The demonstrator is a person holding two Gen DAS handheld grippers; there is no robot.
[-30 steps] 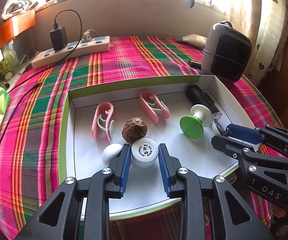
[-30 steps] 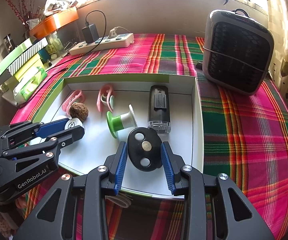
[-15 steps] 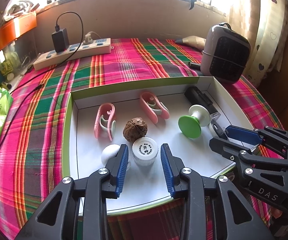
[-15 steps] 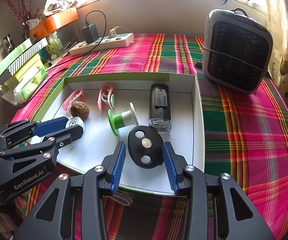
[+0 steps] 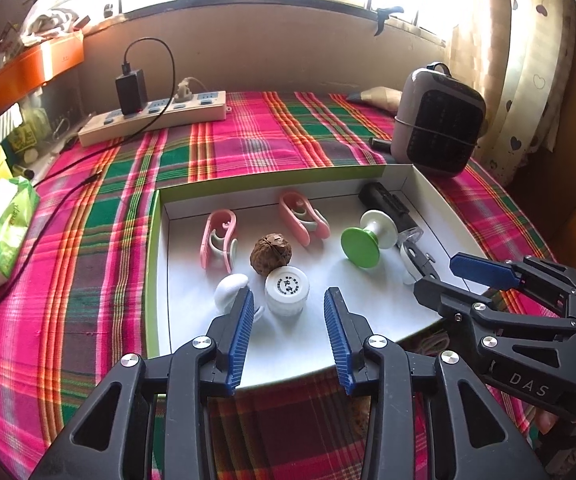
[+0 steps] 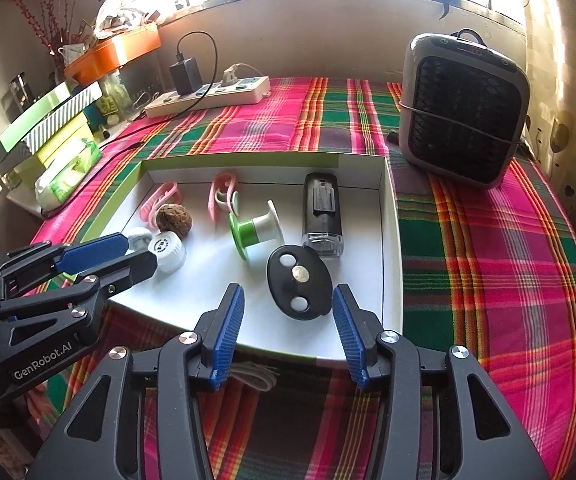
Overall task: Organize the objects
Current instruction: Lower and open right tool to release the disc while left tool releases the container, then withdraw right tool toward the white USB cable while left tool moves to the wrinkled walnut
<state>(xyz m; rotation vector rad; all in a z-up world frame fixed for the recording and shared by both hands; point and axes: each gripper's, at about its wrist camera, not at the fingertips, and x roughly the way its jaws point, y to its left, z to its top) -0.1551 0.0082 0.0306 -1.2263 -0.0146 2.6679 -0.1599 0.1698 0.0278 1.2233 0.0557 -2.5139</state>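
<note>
Both grippers backed off, opening, tray (image 5: pixel 160 280) edge below.

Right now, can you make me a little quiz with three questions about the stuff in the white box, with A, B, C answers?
1. Where does the walnut lie?
A. in the tray, just behind the white jar
B. on the power strip
C. on top of the heater

2. How many pink clips are in the tray?
A. one
B. two
C. four

3. What is the left gripper doing with the white jar?
A. squeezing it
B. lifting it out of the tray
C. its jaws are opening, not touching the jar

Answers:
1 A: the walnut sits on the tray floor, right behind the jar.
2 B: one pink clip lies left of the walnut and the other right of it.
3 C: there is a gap between each blue pad and the jar, which stands on the tray.
</note>
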